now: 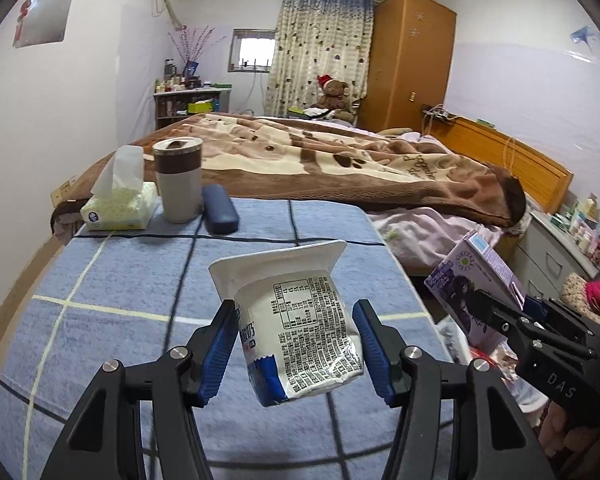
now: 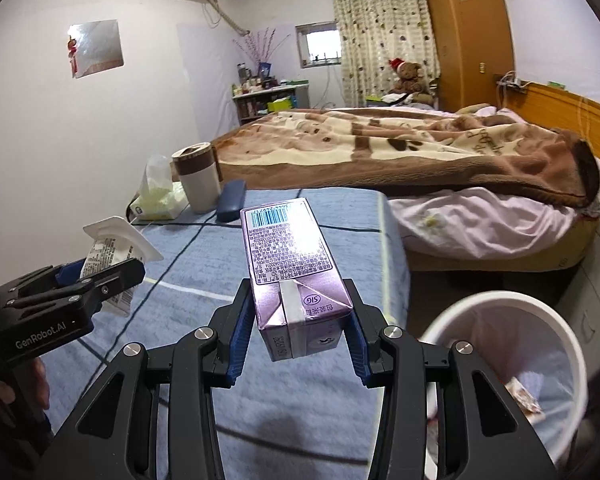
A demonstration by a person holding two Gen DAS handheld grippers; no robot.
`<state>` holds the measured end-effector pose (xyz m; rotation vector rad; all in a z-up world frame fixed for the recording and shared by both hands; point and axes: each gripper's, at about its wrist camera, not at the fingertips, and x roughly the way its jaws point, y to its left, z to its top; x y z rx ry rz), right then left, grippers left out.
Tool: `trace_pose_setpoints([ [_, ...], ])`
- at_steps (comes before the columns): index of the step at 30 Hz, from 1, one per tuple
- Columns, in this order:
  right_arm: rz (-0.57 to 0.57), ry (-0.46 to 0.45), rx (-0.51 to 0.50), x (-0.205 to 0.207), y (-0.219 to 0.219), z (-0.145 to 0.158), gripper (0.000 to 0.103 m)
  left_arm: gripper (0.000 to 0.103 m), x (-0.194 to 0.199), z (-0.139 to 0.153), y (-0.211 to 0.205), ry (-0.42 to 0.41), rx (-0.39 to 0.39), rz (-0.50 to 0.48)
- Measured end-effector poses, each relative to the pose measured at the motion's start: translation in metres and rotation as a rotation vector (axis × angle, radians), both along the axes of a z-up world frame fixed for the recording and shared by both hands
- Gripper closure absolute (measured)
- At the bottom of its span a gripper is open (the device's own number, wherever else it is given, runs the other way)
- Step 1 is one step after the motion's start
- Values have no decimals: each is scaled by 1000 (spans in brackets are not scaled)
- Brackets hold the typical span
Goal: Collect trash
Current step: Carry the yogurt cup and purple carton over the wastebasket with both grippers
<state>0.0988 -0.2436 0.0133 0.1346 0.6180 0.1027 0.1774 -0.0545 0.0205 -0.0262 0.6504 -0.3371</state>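
My left gripper [image 1: 296, 350] is shut on a crushed white yogurt cup [image 1: 296, 320] and holds it above the blue checked tablecloth [image 1: 140, 280]. My right gripper [image 2: 298, 334] is shut on a purple milk carton [image 2: 292, 268] and holds it over the table's right side. The carton also shows in the left wrist view [image 1: 472, 280], at the right beyond the table edge. The yogurt cup also shows in the right wrist view [image 2: 112, 256], at the left in the left gripper [image 2: 100, 276]. A white trash bin [image 2: 512, 360] with a liner stands on the floor to the lower right, with a wrapper inside.
At the table's far end stand a tissue pack [image 1: 120, 208], a grey and brown tumbler [image 1: 179, 180] and a dark blue glasses case [image 1: 219, 208]. Behind is a bed with a brown blanket [image 1: 340, 152]. A grey drawer unit [image 1: 556, 252] stands at the right.
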Motion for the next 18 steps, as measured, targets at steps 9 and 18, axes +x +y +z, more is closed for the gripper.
trace_pose_setpoints([
  [9, -122, -4, -15, -36, -38, 0, 60, 44, -37, 8, -53, -37, -4, -127],
  [18, -255, -4, -18, -59, -76, -4, 60, 44, -61, 10, -108, -43, -10, -257],
])
